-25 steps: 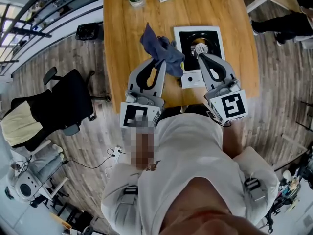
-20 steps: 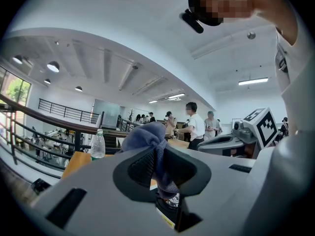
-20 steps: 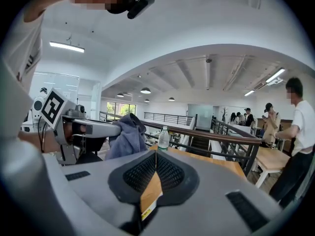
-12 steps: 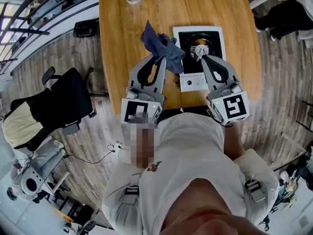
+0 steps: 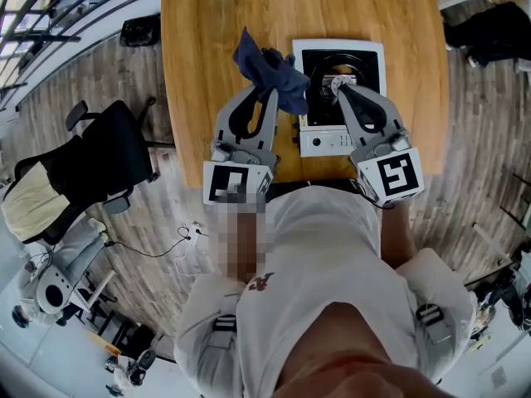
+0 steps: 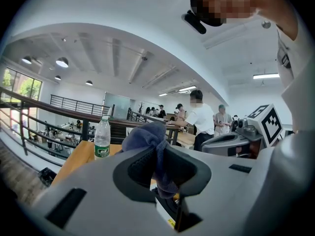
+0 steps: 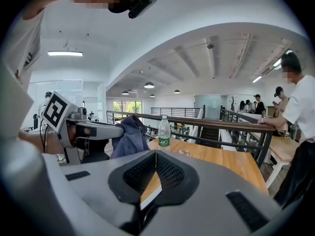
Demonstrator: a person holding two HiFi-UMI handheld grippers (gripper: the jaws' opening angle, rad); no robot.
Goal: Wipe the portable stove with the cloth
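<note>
The left gripper (image 5: 271,99) had its two jaws squeezed tight on the blue cloth (image 5: 267,66). The cloth puffed up in a bunch above the tips and a bit hung down between them, like a little mop ready to rub. The right gripper (image 7: 155,154) had its jaws pressed flat together with nothing in them. Its tip was over the black top of the portable stove (image 5: 377,56), close to the round burner (image 5: 330,66). I guessed it was there to keep the stove from sliding, or it was just waiting its turn. The cloth was held up just beside the stove's left side, with its edge reaching over the stove's left rim. It did not seem to be pressed down on the stove yet, so I think the wiping had not really started. The stove sat close to the near edge of the tabletop (image 5: 207,65), toward the right side, with its white knob panel (image 5: 326,142) facing the person, easy to reach. A water bottle (image 6: 102,137) stood away at the far edge, out of the way.
</note>
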